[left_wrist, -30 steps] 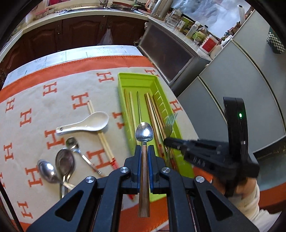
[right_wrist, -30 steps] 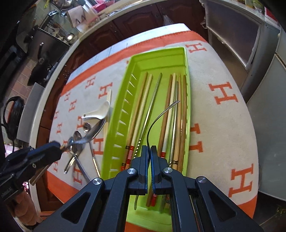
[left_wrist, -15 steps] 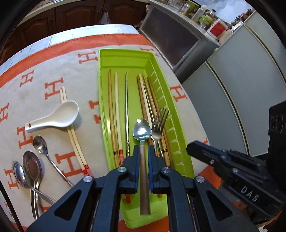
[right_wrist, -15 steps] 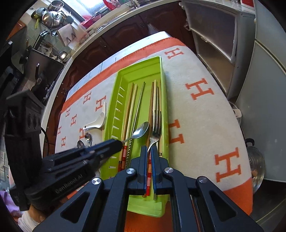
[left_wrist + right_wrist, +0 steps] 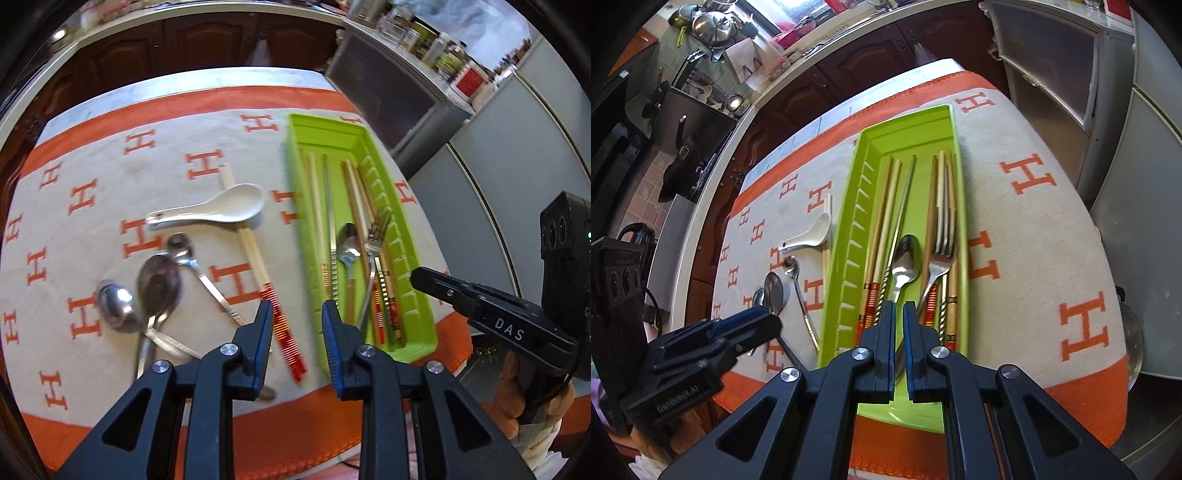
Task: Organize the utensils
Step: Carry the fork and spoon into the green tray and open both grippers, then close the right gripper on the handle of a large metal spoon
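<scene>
A green tray [image 5: 295, 184] [image 5: 846, 229] lies on the cloth and holds several chopsticks, a wooden-handled spoon [image 5: 347, 243] [image 5: 907, 258] and a fork [image 5: 376, 236] [image 5: 940, 254]. My left gripper [image 5: 297, 310] [image 5: 772, 321] hovers over the tray's near left edge. Its jaws are opening and nothing is between them. My right gripper [image 5: 898, 308] [image 5: 417, 275] hangs above the tray's near end, shut and holding nothing. Left of the tray lie a white ceramic spoon [image 5: 221, 210] [image 5: 812, 236], three metal spoons [image 5: 159, 280] and a pair of chopsticks [image 5: 255, 258].
The table wears a beige cloth with an orange border [image 5: 295, 417]. Grey cabinets [image 5: 498, 155] stand close on the right and a dark wood counter [image 5: 184, 40] runs behind. A metal pot [image 5: 1134, 332] sits below the table's right edge. A gloved hand [image 5: 517, 398] holds the right gripper.
The left gripper laid the wooden-handled spoon in the tray, opened and drew back to the left. The right gripper let the fork down into the tray, then rose a little.
</scene>
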Motion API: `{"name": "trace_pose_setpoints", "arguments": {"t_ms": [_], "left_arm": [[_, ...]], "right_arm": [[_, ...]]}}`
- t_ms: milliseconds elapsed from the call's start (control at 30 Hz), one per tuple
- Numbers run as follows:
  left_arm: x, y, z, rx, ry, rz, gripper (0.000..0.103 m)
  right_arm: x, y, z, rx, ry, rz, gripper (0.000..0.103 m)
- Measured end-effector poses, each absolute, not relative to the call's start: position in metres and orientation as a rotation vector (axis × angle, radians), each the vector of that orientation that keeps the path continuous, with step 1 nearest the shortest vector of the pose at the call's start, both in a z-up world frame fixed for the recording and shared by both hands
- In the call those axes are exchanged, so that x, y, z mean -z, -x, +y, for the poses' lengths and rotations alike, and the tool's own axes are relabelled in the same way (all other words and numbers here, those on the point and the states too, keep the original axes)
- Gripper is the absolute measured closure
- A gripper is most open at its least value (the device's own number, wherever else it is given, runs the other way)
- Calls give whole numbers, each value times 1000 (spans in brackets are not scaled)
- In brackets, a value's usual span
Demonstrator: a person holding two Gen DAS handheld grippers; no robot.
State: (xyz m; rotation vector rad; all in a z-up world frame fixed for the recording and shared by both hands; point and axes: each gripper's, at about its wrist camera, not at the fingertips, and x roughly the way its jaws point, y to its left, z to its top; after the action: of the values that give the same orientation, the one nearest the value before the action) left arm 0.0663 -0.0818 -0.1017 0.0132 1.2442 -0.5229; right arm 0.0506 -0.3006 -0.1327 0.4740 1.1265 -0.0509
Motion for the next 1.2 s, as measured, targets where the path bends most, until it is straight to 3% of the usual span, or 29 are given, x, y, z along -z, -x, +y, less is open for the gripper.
{"name": "trace_pose_setpoints", "arguments": {"t_ms": [133,300,500,733,1200], "left_arm": [[93,-67,-45,459,16,1223,75],[82,-61,1,377,48,1179,57],[89,-61,46,352,158,1190,57],[104,-61,76,332,238,1200,57],[136,-60,108,302,231,1209,57]], "right_arm": [[126,-51,-286,17,-446,1128,99],[116,-51,-263,-23,-396,1125,99],[108,-54,-218,-98,-293,1134,98],[115,-60,-150,-176,-116,1142,82],[174,-107,-73,-277,106,1244,80]]}}
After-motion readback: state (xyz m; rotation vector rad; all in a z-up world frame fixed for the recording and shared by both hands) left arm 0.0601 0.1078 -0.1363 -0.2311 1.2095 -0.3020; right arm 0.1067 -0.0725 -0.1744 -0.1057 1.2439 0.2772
